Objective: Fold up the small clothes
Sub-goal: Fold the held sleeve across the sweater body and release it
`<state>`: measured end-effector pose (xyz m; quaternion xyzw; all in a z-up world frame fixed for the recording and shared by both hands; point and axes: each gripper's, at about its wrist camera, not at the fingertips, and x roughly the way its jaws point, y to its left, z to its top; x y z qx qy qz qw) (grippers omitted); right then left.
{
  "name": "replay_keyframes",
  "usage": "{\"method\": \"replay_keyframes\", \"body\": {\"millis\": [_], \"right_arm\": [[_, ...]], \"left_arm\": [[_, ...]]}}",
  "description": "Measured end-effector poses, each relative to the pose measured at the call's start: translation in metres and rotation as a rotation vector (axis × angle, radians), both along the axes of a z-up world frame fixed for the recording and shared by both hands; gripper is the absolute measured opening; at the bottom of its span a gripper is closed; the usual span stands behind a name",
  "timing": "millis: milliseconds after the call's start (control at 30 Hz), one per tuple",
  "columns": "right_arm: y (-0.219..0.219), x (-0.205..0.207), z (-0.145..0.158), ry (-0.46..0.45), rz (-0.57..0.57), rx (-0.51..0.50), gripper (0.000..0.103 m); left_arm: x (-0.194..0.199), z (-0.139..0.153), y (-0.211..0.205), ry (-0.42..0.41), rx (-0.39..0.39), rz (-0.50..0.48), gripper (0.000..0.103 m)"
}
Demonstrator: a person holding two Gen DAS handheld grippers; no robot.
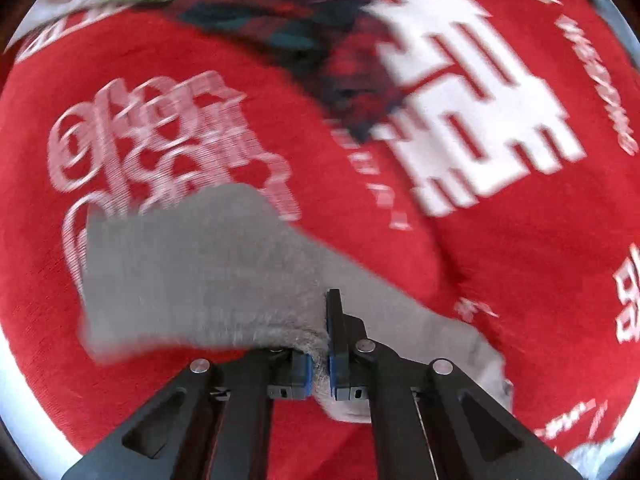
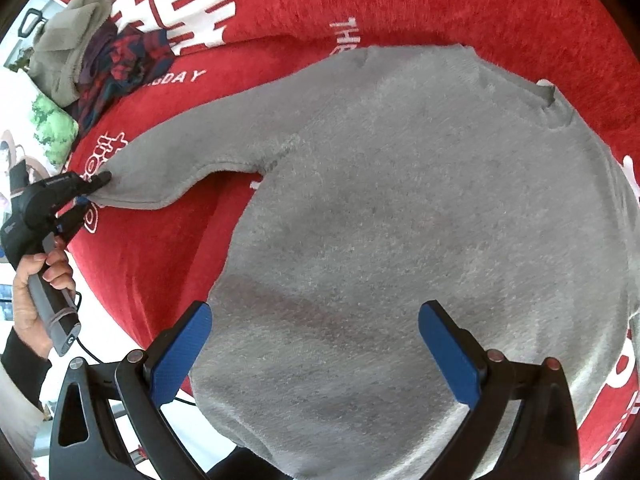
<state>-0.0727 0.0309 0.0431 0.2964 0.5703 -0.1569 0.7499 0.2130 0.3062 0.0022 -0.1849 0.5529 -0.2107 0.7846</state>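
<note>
A grey fleece sweater lies flat on a red blanket with white print. Its left sleeve stretches out to the left. My left gripper is shut on the cuff end of that sleeve; it also shows in the right wrist view, held by a hand at the far left. My right gripper is open and empty, its blue pads spread over the sweater's lower body.
A pile of other clothes lies at the blanket's far left: an olive-grey garment, a dark red-and-blue patterned one and a green item. The patterned garment also shows in the left wrist view. The blanket's edge runs along the left.
</note>
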Motion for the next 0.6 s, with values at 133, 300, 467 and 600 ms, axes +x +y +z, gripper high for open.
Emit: {"method": "replay_keyframes", "body": {"millis": [133,300,467,600], "right_arm": [[-0.01,-0.013,0.008,-0.03,-0.031,-0.008,0.103],[-0.036,-0.043,0.016,-0.053,-0.122,-0.014,0.103],[-0.074,-0.088,0.022,-0.065,-0.249,-0.035,0.103],[-0.108,-0.13,0.019,-0.056,-0.369,-0.042,0.103]], "left_arm": [[-0.017,0.042,-0.057,-0.088,-0.065,-0.186,0.006],[-0.052,0.083,-0.148,-0.158,-0.166,-0.401,0.006],[-0.113,0.096,-0.262,-0.157,-0.236,-0.658,0.006],[-0.175,0.066,-0.34,-0.12,-0.162,-0.845,0.006]]}}
